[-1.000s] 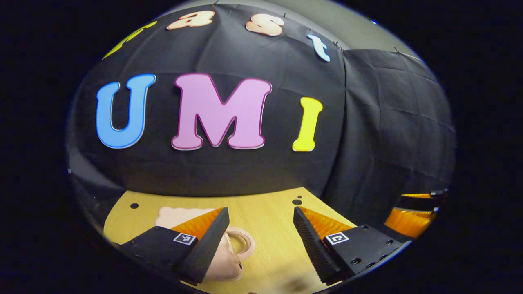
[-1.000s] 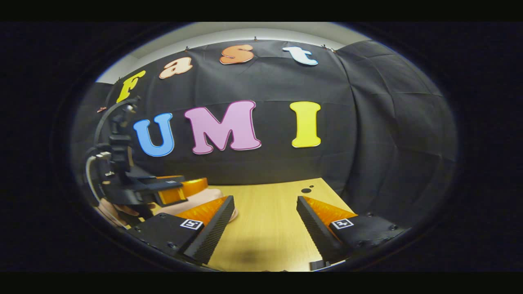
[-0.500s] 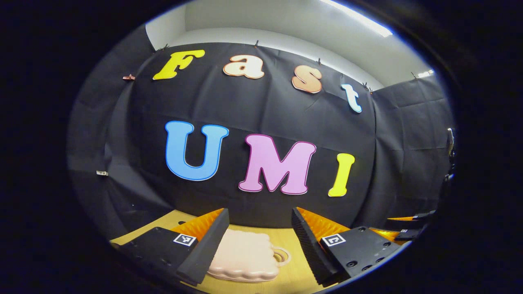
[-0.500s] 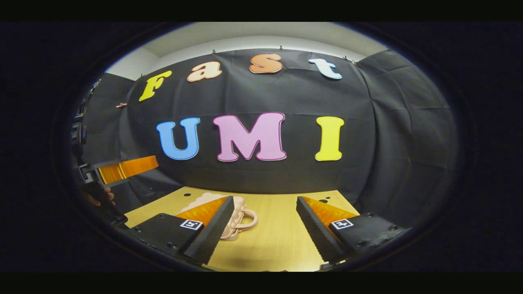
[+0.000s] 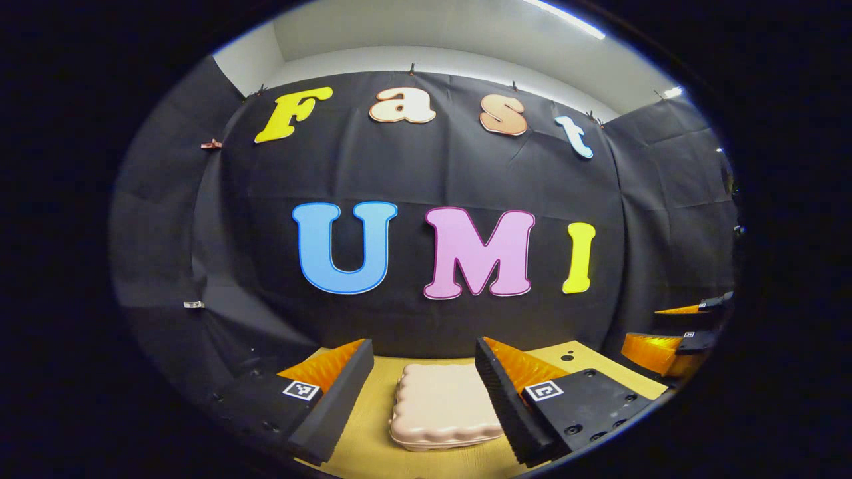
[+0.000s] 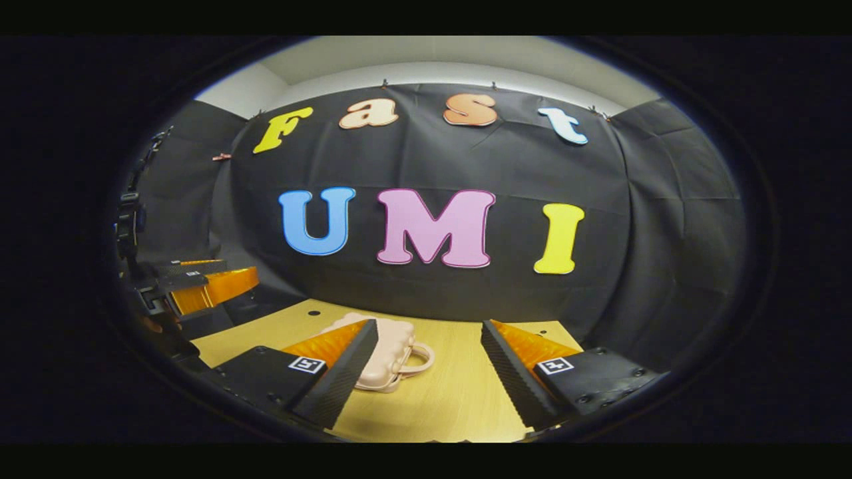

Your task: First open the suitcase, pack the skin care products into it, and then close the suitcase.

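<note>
A small pink suitcase (image 5: 442,406) with a scalloped edge lies flat and closed on the wooden table (image 5: 373,426). In the left gripper view it sits between and beyond the fingers of my left gripper (image 5: 419,392), which is open and holds nothing. In the right gripper view the suitcase (image 6: 393,349) lies left of centre, its handle (image 6: 419,362) pointing right, partly hidden behind the left finger of my right gripper (image 6: 429,369). That gripper is open and holds nothing. Each gripper hangs apart from the case.
The wooden table (image 6: 452,392) has small holes near its far corners and ends at the black cloth wall. The left gripper (image 6: 200,286) shows at the left edge of the right gripper view, and the right gripper (image 5: 679,339) at the right edge of the left gripper view.
Both grippers have pulled back and tilted up, so more wall and ceiling show. The suitcase now lies farther off, centred between the left gripper's fingers. Both stay open.
</note>
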The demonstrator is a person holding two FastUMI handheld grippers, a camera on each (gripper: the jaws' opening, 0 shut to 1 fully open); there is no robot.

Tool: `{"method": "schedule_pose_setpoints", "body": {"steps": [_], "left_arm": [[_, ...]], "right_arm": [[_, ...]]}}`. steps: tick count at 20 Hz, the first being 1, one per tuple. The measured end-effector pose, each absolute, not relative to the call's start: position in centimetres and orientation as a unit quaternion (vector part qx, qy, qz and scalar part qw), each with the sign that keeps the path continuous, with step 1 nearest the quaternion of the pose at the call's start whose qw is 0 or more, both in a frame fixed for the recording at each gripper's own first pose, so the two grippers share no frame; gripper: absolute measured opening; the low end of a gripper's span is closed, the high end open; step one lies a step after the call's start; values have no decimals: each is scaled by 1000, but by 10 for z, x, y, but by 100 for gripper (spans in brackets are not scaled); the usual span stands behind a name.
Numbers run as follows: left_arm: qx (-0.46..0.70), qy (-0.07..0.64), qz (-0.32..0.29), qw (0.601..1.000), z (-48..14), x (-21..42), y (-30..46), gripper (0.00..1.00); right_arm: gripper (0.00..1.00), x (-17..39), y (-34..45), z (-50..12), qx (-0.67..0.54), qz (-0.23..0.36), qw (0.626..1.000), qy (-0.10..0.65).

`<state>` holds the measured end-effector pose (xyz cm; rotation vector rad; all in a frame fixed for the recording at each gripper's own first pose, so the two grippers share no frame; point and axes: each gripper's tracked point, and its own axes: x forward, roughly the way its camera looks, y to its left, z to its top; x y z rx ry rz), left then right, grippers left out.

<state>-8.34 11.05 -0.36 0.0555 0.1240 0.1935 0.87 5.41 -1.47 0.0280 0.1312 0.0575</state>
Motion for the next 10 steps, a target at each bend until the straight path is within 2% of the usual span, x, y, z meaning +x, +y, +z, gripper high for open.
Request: {"method": "schedule_pose_setpoints", "body": {"steps": [10], "left_arm": [[32,58,57,996,-10,-73,90,96]], "right_arm": [[99,-9,47,-20,8,7,997,73]]}}
